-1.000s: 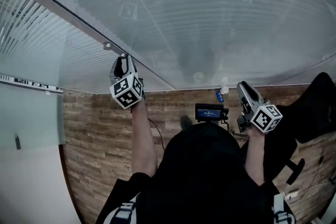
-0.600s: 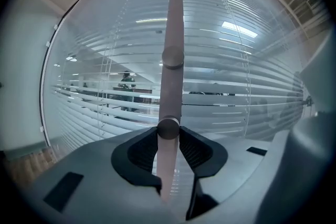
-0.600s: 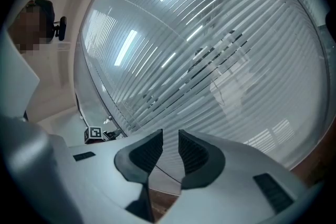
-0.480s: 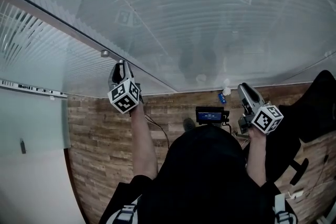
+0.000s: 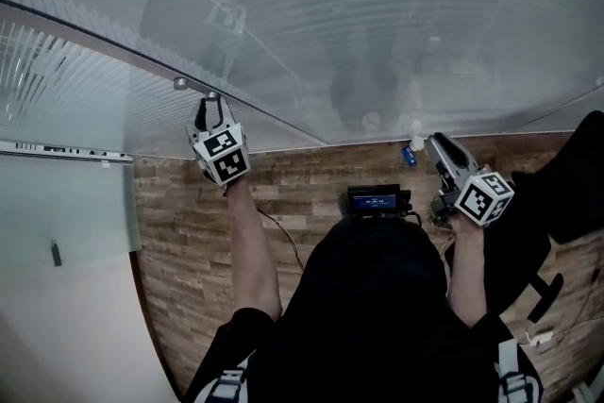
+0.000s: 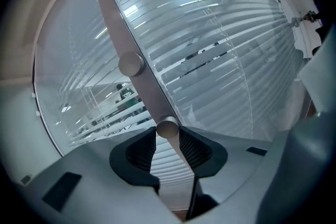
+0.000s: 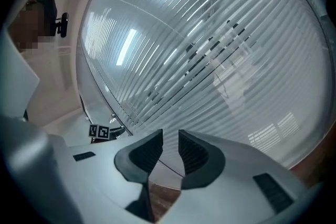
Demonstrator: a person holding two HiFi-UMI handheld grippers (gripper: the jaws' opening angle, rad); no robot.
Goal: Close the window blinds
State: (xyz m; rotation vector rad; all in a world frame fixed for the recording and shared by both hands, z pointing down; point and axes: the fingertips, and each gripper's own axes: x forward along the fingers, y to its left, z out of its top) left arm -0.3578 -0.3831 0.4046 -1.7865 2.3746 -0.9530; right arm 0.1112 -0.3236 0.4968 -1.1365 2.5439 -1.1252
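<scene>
White slatted blinds point(image 5: 377, 14) hang behind a glass wall, split by a grey upright bar point(image 5: 113, 42) that carries two round knobs. My left gripper point(image 5: 209, 101) is raised to the lower knob point(image 5: 209, 94). In the left gripper view that lower knob point(image 6: 168, 127) sits right at the tips of my left gripper point(image 6: 168, 136), whose jaws stand wide on either side of it; the upper knob point(image 6: 131, 65) is farther up the bar point(image 6: 113, 23). My right gripper point(image 5: 436, 142) hangs lower at the right, pointed at the blinds point(image 7: 220, 50). In its own view, my right gripper point(image 7: 170, 139) shows a narrow gap with nothing in it.
A wood-pattern floor point(image 5: 189, 231) runs below the glass. A small screen device point(image 5: 377, 200) sits in front of the person's chest. A black chair point(image 5: 566, 193) stands at the right and a pale wall panel point(image 5: 57, 203) at the left.
My left gripper has risen along the bar to the lower knob. The right gripper has stayed about where it was; the view has shifted slightly.
</scene>
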